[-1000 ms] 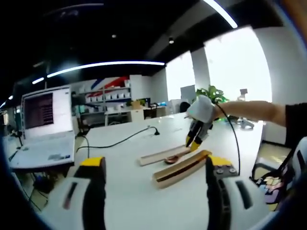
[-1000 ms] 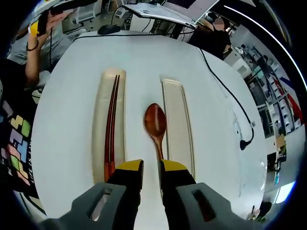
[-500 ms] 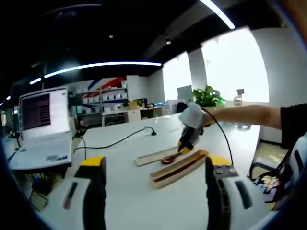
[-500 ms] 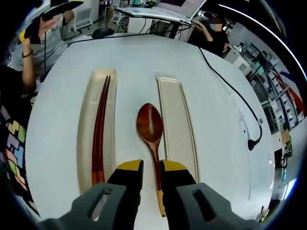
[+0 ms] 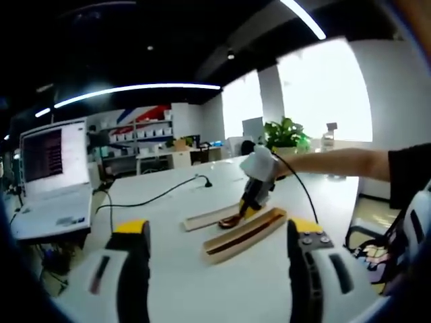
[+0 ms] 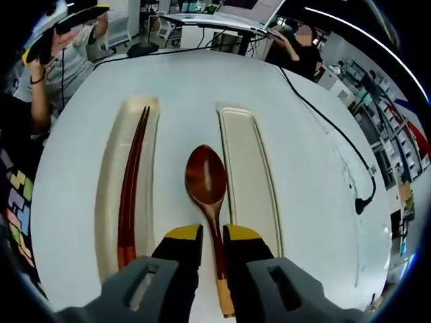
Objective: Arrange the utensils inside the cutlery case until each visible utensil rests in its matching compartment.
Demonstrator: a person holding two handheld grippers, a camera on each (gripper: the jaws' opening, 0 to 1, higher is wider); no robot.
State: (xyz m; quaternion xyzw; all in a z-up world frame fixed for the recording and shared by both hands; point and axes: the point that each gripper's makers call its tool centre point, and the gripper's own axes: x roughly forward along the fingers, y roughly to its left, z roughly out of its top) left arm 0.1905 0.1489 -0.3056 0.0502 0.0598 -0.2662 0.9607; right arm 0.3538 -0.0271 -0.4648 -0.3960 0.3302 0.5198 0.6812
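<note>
The spoon [image 6: 207, 195] sits pinched by its handle in the right tongs [image 6: 213, 237], between the chopstick tray [image 6: 106, 202] and the empty tray [image 6: 248, 175] — carrying step. Next, ease it right and lower it in; the left tongs [image 5: 214, 232] hang wide, idle over the table [image 6: 316, 175].

The laptop screen [image 5: 50, 153] shows lines of text too blurred to read.

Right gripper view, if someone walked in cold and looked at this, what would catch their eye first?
First, the dark red wooden spoon, gripped by its handle in the right gripper, bowl pointing away, over the white table between two long cream trays. Next, the reddish chopsticks lying lengthwise in the left tray, while the right tray beside the spoon holds nothing. In the left gripper view, the left gripper hangs open, well back from the trays.
</note>
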